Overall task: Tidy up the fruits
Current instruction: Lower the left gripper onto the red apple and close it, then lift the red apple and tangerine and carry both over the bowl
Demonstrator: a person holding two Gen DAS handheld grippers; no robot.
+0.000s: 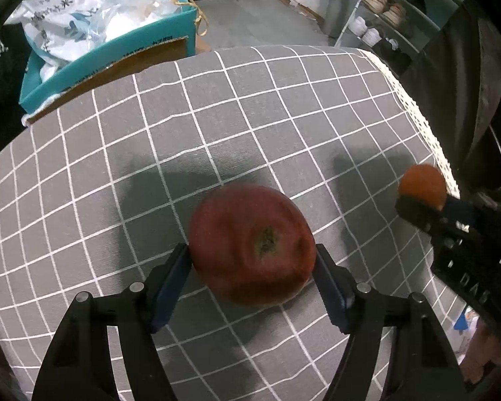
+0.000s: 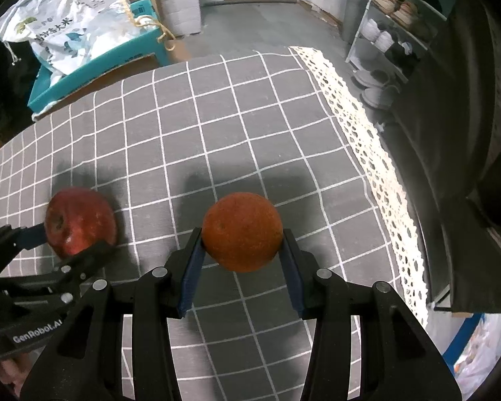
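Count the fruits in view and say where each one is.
2. The red apple sits between the left gripper pads; the orange is clamped in the right gripper. None visible elsewhere.

Two fruits are showing: one red apple (image 1: 252, 244) sitting between the left gripper's (image 1: 252, 279) fingers, and one orange (image 2: 242, 231) sitting between the right gripper's (image 2: 242, 267) fingers.

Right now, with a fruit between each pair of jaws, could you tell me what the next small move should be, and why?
Probably lift both together. The left gripper pinches the red apple and the right gripper grips the orange; both fruits seem low over the checked cloth, with no container visible.
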